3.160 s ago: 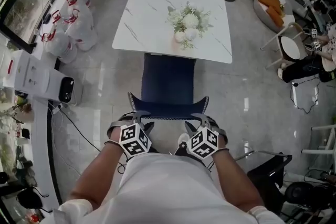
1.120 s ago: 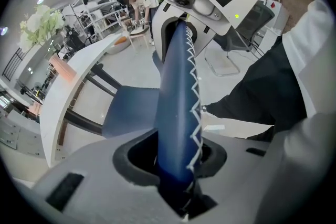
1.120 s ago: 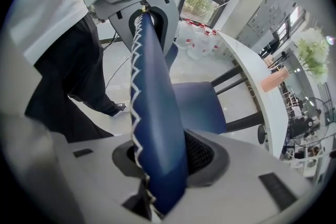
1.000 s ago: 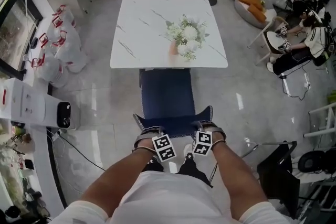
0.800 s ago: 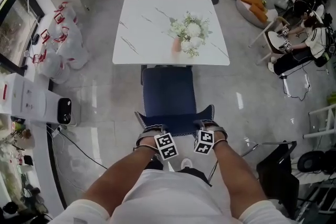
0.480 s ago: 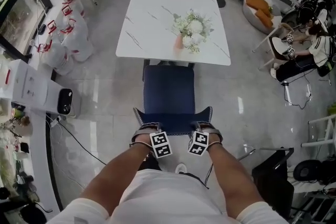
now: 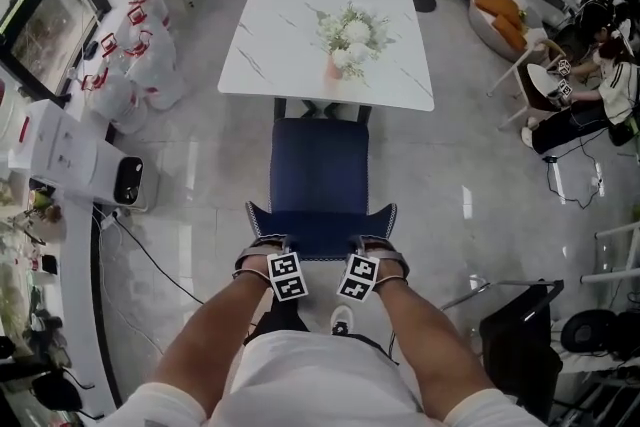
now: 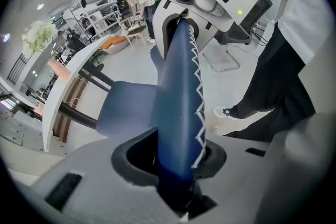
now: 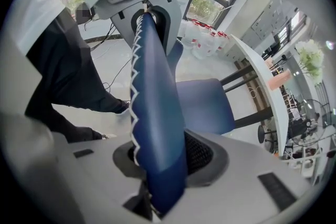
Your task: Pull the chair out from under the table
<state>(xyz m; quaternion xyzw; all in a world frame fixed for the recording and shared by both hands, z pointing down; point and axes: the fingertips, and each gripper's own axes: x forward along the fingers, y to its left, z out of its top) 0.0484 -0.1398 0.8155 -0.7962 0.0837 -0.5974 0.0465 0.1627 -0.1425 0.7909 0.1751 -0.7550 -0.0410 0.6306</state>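
Observation:
The blue chair (image 7: 320, 170) stands in front of the white marble table (image 7: 280, 45), its seat just outside the table's near edge. Both grippers hold the top of its backrest (image 7: 321, 227): my left gripper (image 7: 268, 253) at the left corner, my right gripper (image 7: 372, 253) at the right corner. In the left gripper view the white-stitched backrest edge (image 8: 179, 102) runs through my left gripper (image 8: 176, 170). In the right gripper view the same edge (image 9: 155, 113) is clamped in my right gripper (image 9: 157, 170), whose jaws have just been closing on it. A flower vase (image 7: 345, 35) stands on the table.
White bags (image 7: 130, 65) and white boxes (image 7: 75, 155) line the left wall, and a cable (image 7: 150, 255) trails over the floor there. A black stand (image 7: 520, 325) is at the lower right. A seated person (image 7: 590, 100) is at the far right.
The chair has slid back toward me with both grippers on its backrest. The seat's far edge, earlier under the table's edge, now shows a gap to it.

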